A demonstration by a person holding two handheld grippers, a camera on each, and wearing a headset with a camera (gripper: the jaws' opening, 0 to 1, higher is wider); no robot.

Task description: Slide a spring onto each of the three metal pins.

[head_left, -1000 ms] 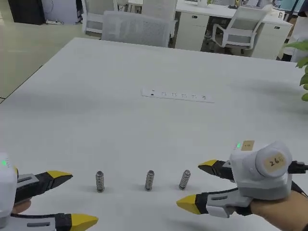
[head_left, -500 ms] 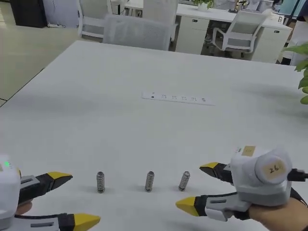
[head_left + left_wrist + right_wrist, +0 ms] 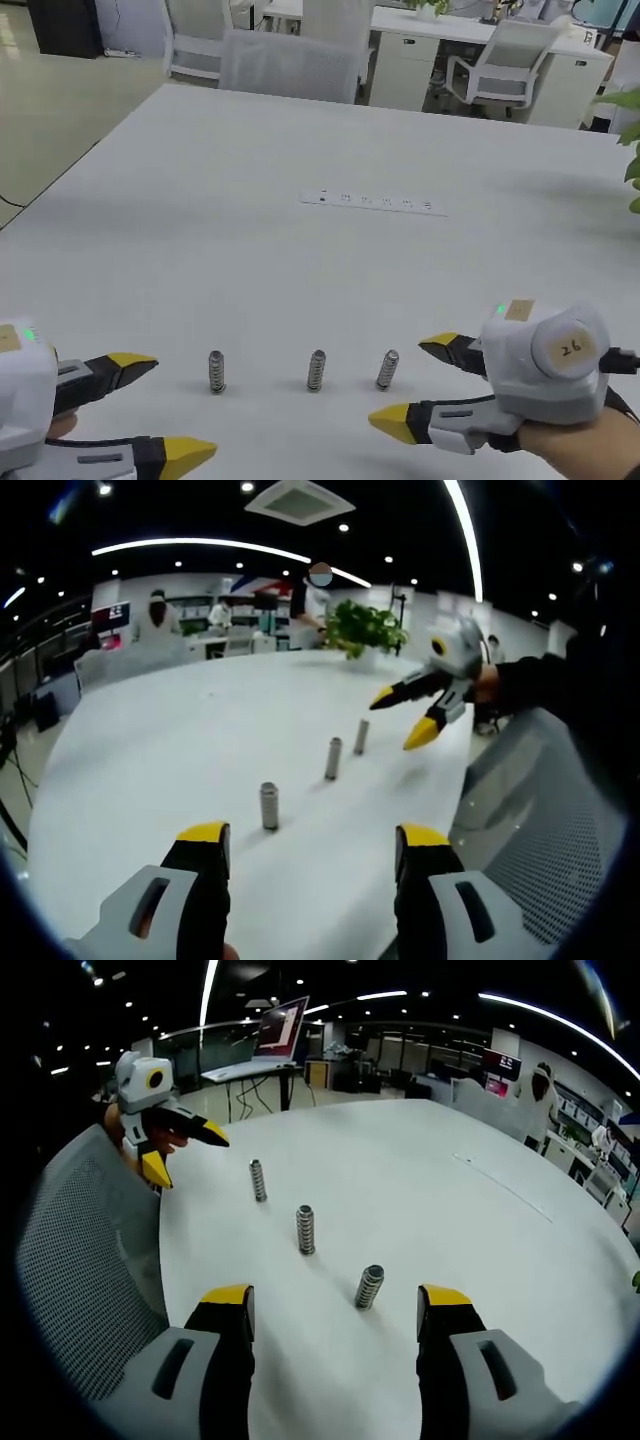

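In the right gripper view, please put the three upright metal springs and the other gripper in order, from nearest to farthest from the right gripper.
1. leaning metal spring: just ahead of the right gripper, at the right end of the row.
2. middle metal spring: centre of the row.
3. far metal spring: left end of the row.
4. left gripper: yellow-tipped, beyond the whole row.

The right hand-held gripper (image 3: 335, 1298) sits at 6 o'clock, jaws spread. On the bench (image 3: 430, 1190) three spring-clad pins stand upright: near pin (image 3: 369, 1287), middle pin (image 3: 305, 1229) and far pin (image 3: 258, 1180), in a line toward 11 o'clock. The left hand-held gripper (image 3: 188, 1157) is at 10 o'clock, jaws apart.
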